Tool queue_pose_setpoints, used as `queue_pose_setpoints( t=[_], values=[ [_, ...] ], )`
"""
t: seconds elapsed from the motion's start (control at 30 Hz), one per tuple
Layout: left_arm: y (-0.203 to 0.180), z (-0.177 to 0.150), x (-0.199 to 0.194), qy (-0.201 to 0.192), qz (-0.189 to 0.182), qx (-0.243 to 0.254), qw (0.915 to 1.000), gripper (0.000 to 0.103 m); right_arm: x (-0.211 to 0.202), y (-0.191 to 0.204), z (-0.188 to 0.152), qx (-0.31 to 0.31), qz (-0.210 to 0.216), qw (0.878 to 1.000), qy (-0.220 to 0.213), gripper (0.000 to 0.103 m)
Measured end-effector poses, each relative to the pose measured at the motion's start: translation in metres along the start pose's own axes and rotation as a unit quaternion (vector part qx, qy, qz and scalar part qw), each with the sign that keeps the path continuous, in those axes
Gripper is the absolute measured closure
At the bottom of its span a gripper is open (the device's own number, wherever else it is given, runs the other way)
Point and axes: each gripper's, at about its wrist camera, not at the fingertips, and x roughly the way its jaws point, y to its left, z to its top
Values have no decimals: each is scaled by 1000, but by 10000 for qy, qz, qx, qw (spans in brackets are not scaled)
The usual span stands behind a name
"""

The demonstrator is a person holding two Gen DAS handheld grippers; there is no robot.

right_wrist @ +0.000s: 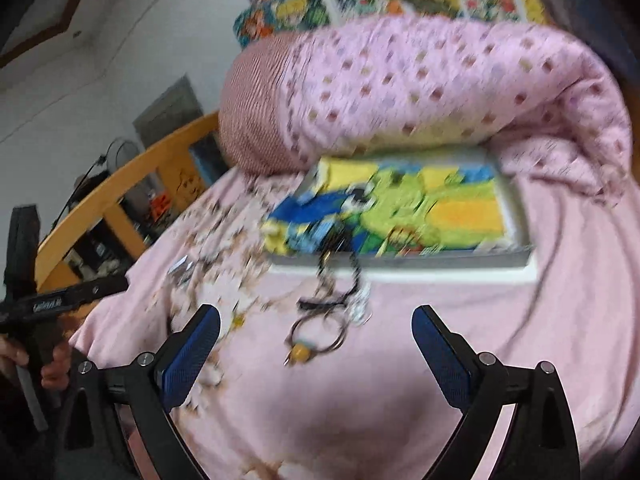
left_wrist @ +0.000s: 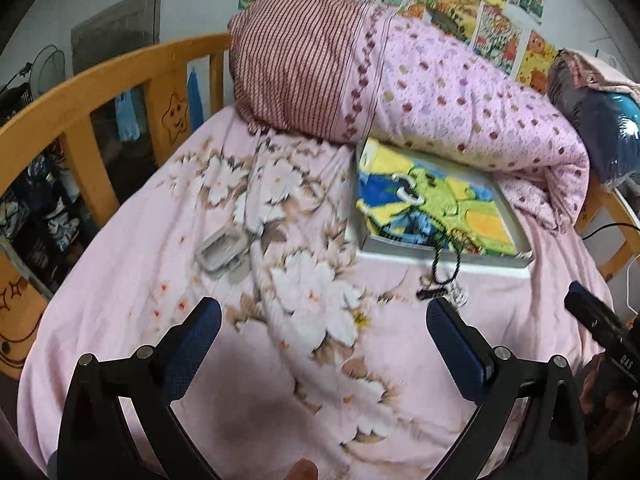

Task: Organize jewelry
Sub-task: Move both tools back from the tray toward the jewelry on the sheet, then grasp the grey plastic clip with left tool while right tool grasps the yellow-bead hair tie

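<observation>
While both tools hung above the floral sheet (left_wrist: pixel 312 360), neither was pinching anything: the left gripper (left_wrist: pixel 324 320) had its blue-padded fingers spread wide over the printed flowers, and the right gripper (right_wrist: pixel 316 330) was likewise spread, its gap framing the jewelry just ahead. That framing suggested the right tool was lined up to take a piece, with the left kept back, probably to leave it room. Nearest the right tool lay a thin ring-shaped bracelet with a yellow bead (right_wrist: pixel 318 338), flat on the sheet; just beyond it a black cord necklace (left_wrist: pixel 442 276) trailed from the sheet up over the front edge of the shallow box (left_wrist: pixel 448 258), so part of it lay inside and part outside. The box, lined with a bright green, yellow and blue picture, sat against the rolled pink dotted quilt (left_wrist: pixel 460 92), which likely kept it from sliding on the soft bed. Off to the left, a small grey case (left_wrist: pixel 222 250) rested open on the sheet, well apart from the jewelry. The right view was blurred, so finer pieces could not be told.
</observation>
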Motion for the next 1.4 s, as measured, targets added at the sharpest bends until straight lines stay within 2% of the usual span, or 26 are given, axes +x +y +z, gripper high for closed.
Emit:
queue_pose_setpoints(
  t=[0.23,0.37,0.53,0.63,0.7,0.83,0.87,0.93,0.97,1.07,1.2,1.33,1.4],
  values=[
    [19,7,27,621,94,47,9980,3,51,20,-12,-55,328,9957,863,6],
    [34,15,45,939,16,110,9955,3,80,32,-14,-160,203,9935,1110,8],
    [56,27,71,1293,-37,205,9914,3,115,28,-16,125,15,9882,1527,34],
    [69,33,89,1532,-61,214,9879,3,131,25,-21,283,17,9839,1762,41],
    [78,35,100,1628,10,256,9863,3,136,26,-22,279,-18,9835,1789,43],
    [92,39,118,1666,253,480,9845,3,142,24,-20,405,42,9828,1801,59],
    [98,40,123,1703,291,452,9839,3,142,23,-20,449,58,9827,1793,60],
    [105,40,132,1738,321,385,9835,3,144,22,-19,507,124,9823,1796,71],
    [108,40,135,1741,348,361,9835,4,146,22,-19,557,178,9817,1815,73],
    [114,38,145,1793,294,370,9827,13,150,26,-19,522,270,9814,1827,76],
    [108,35,154,1919,184,526,9798,41,152,31,-18,482,424,9825,1748,81],
    [105,34,157,1910,93,626,9795,52,159,42,-20,368,643,9817,1755,81],
    [104,33,157,1907,44,637,9796,62,161,48,-21,245,674,9823,1732,81]
  ],
)
